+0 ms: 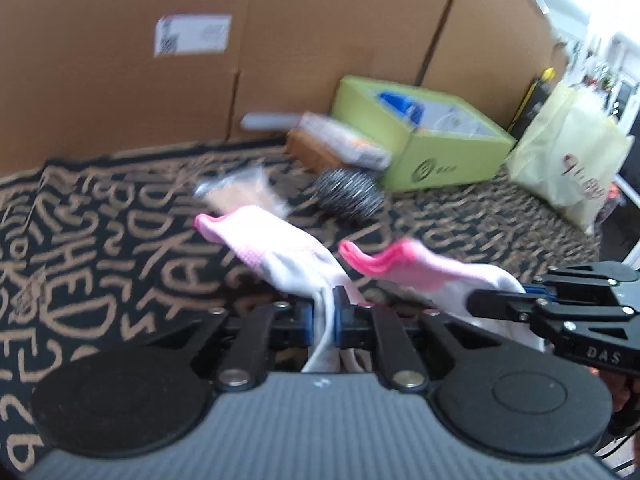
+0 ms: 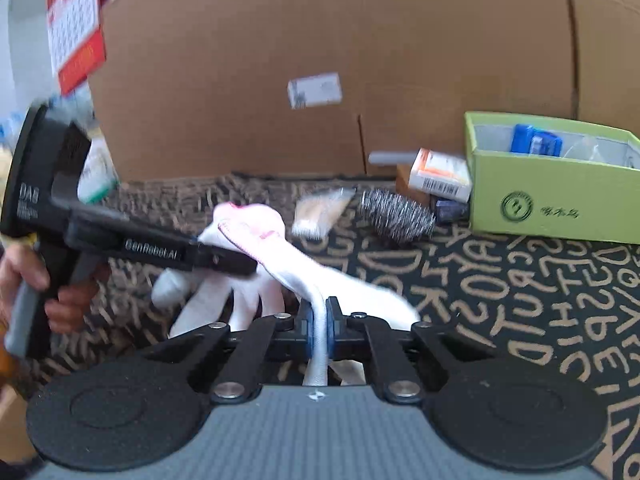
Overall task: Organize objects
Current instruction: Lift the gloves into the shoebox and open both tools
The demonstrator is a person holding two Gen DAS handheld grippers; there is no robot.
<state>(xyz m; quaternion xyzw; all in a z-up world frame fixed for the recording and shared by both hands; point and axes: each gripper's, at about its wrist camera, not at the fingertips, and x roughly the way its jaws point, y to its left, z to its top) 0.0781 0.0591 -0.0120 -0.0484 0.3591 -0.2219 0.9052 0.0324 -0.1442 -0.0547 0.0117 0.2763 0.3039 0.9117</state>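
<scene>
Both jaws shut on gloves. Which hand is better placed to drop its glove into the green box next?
Probably right: the green box sits on the right gripper side, open top facing it. The left gripper would have to cross past it.

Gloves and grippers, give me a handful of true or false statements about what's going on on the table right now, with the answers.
1. The left gripper is shut on a white glove with a pink cuff. True.
2. The right gripper is open and holds nothing. False: it is shut on a second white glove.
3. The green box is closed with a lid. False: it is open, with a blue item inside.
4. A metal scouring ball lies on the lettered cloth near the green box. True.
5. A large cardboard box stands behind the table things. True.
</scene>
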